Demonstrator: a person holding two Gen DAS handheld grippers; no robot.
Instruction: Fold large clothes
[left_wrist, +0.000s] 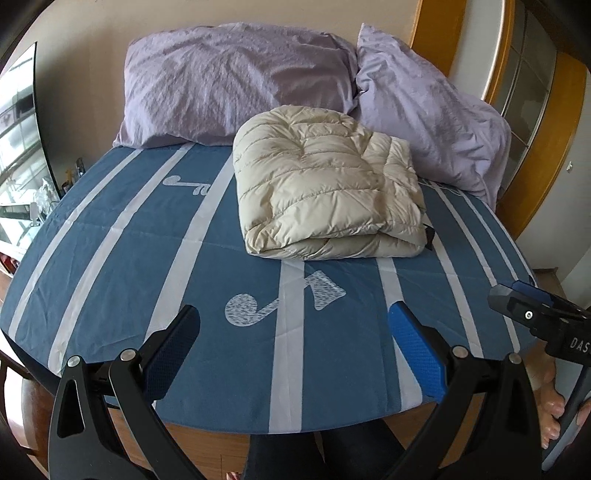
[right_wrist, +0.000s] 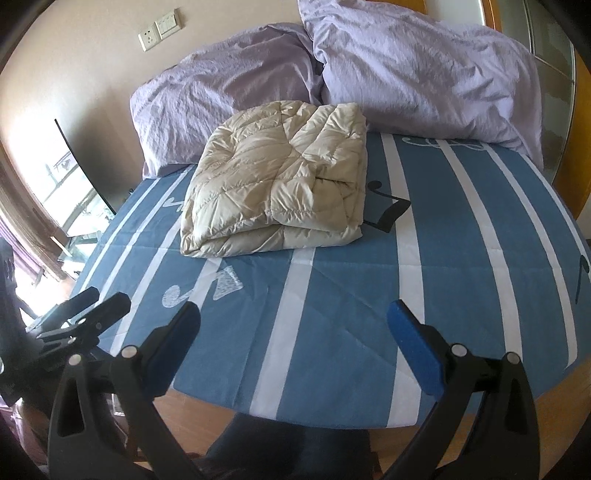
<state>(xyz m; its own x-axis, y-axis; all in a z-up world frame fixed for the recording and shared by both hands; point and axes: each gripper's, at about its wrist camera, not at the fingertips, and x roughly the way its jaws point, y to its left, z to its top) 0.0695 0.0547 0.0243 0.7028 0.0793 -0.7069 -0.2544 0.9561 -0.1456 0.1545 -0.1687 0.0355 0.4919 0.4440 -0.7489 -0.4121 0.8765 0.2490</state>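
Blue bedsheet (left_wrist: 129, 266) with white stripes and music-note prints covers the bed, seen first from the left wrist. A cream quilted down jacket (left_wrist: 325, 192), already folded into a thick bundle, lies toward the head of the bed, its far edge just beside two lilac pillows (left_wrist: 236, 81). The left gripper (left_wrist: 293, 325) hovers over the foot edge, fingers spread wide and holding nothing. The bundle sits straight ahead and slightly right of those fingers, well apart, its long axis running across the bed. The right gripper (left_wrist: 535, 306) shows at the right edge.

From the right wrist, the same jacket (right_wrist: 273, 192) lies ahead and to the left of the right gripper (right_wrist: 293, 325), whose fingers are also spread and empty over the foot edge. The left gripper (right_wrist: 85, 314) appears at the left edge. Neither hand looks clearly nearer; any further fold would need a forward reach from both.
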